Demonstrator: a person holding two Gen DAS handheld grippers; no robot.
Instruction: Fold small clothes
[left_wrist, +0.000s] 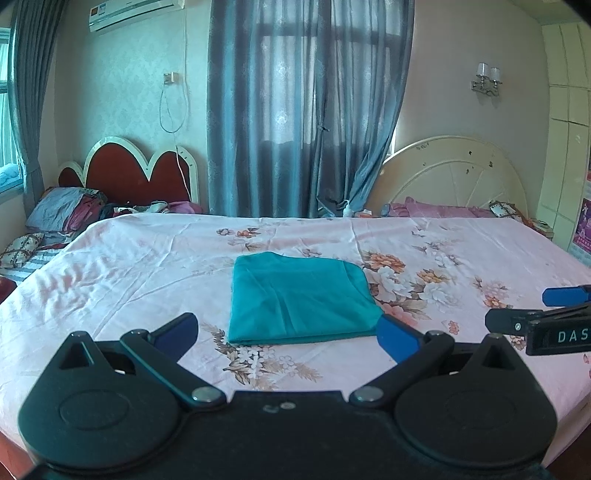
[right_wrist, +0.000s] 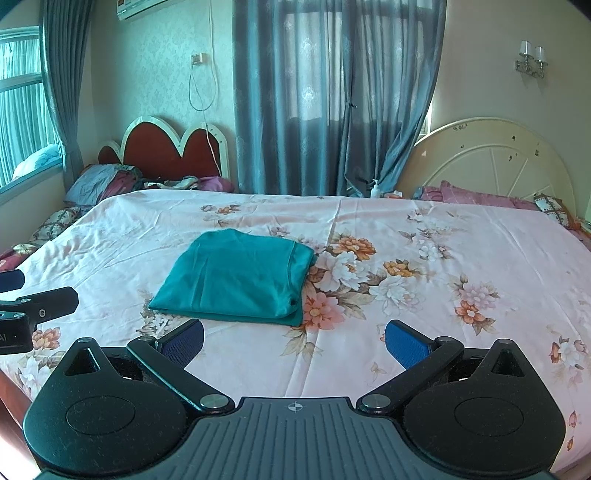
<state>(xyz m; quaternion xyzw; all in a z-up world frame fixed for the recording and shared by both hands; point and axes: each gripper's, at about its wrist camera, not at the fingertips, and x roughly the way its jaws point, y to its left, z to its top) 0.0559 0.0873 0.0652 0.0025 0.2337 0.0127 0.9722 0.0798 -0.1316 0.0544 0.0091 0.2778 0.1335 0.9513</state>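
A teal garment (left_wrist: 299, 297) lies folded into a neat rectangle in the middle of the pink floral bed sheet (left_wrist: 129, 273); the right wrist view shows the same garment (right_wrist: 238, 277) left of centre. My left gripper (left_wrist: 288, 336) hovers open just in front of its near edge, holding nothing. My right gripper (right_wrist: 295, 341) is open too, short of the garment's near right corner, with bare sheet (right_wrist: 461, 258) between its fingers. Each gripper shows at the edge of the other's view: the right gripper (left_wrist: 524, 308) and the left gripper (right_wrist: 44, 291).
The bed runs back to grey-blue curtains (left_wrist: 306, 110). A red headboard (left_wrist: 136, 173) with piled bedding (left_wrist: 66, 210) stands at the back left, a cream headboard (left_wrist: 454, 173) with pink pillows (left_wrist: 436, 210) at the back right. Wardrobe doors (left_wrist: 569, 129) line the right wall.
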